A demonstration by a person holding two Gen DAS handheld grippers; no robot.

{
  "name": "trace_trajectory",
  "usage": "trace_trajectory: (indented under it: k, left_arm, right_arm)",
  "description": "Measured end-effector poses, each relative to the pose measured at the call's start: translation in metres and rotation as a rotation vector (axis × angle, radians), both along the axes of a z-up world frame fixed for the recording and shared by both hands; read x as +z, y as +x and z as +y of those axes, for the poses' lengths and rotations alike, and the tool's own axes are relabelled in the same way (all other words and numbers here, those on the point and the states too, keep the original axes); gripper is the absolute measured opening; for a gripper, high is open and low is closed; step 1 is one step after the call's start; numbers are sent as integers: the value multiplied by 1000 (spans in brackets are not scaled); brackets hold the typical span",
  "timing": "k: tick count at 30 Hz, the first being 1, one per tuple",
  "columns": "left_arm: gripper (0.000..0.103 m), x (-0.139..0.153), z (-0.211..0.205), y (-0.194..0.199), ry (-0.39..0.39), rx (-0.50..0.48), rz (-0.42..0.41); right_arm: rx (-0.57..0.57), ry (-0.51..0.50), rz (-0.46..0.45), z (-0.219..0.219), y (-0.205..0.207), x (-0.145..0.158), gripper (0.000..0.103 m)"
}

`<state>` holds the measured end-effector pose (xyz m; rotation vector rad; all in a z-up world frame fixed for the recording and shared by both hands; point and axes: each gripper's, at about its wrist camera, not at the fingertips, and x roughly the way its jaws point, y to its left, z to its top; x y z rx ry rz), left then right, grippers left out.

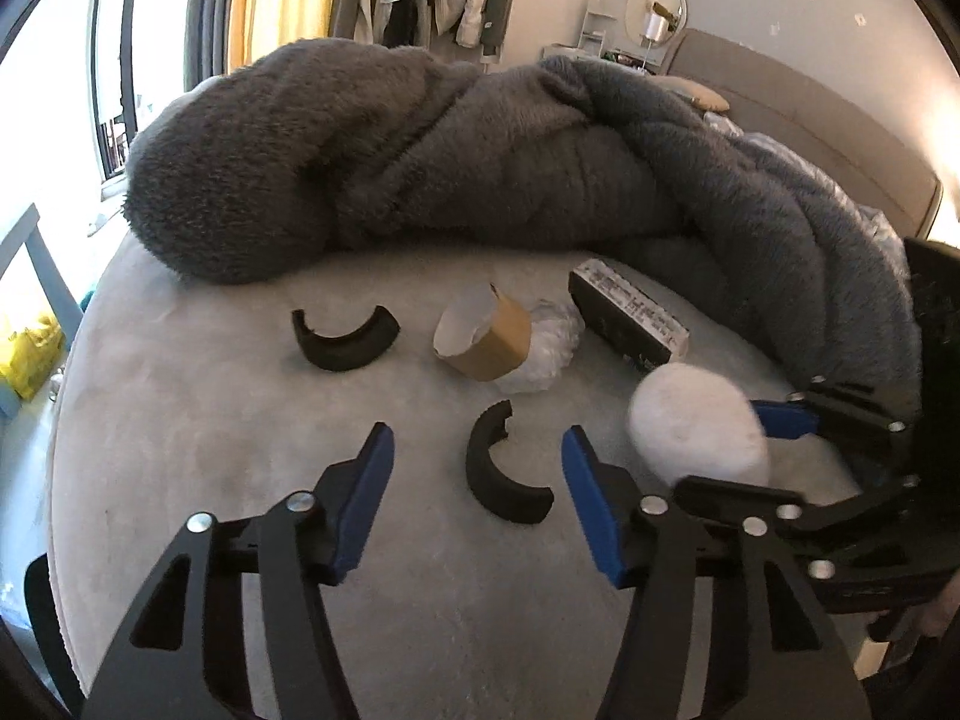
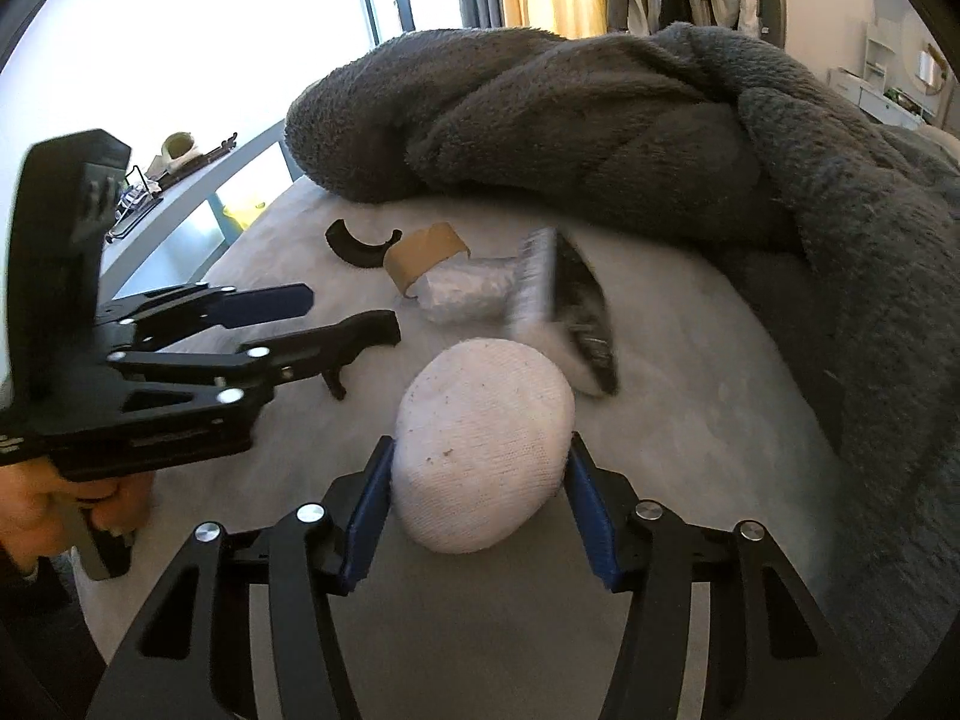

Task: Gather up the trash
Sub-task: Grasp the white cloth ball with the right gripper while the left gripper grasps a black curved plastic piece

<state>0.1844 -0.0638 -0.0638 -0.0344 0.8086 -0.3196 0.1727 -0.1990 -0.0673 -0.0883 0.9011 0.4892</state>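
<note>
**A:** How are the two grippers held?

**B:** The right gripper [image 2: 480,498] reaches forward low over the bed [image 1: 180,420], its blue pads pressed against both sides of a white balled sock [image 2: 480,450], which it grips. The left gripper [image 1: 478,462] points the same way just beside it, fingers spread wide with nothing between them; a curved black piece [image 1: 501,474] lies on the bed under the gap. In the right wrist view a hand [image 2: 54,510] grips the left tool's handle.

**A:** What can you count?

**B:** Two curved black pieces, the second one [image 1: 347,339] farther in, near the blanket's edge. One brown cardboard ring [image 1: 483,336], one crumpled clear plastic wad [image 1: 549,348], one dark box with a printed white label [image 1: 627,315], one sock, and one grey fleece blanket [image 1: 480,162] heaped across the far side of the bed.

**A:** And how does the sock look?

**B:** Rounded, knit, off-white, flecked with small dark specks. It sits near the bed's near edge, the box just behind it.
</note>
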Motion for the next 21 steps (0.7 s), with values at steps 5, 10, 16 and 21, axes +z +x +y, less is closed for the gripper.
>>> trace_trajectory:
  k: [5, 10, 16, 21]
  left_arm:
    - [53, -7, -6, 5, 15, 8, 17]
    - [43, -15, -5, 16, 4, 36, 60]
    - [37, -20, -9, 22, 11, 42, 74]
    - [27, -23, -13, 24, 18, 46, 74]
  right_arm:
    - [-15, 21, 0, -14, -6, 3, 56]
    - [-27, 25, -2, -27, -10, 5, 56]
    - [-35, 26, -3, -36, -13, 5, 56]
    - [-40, 29, -8, -41, -16, 7, 56]
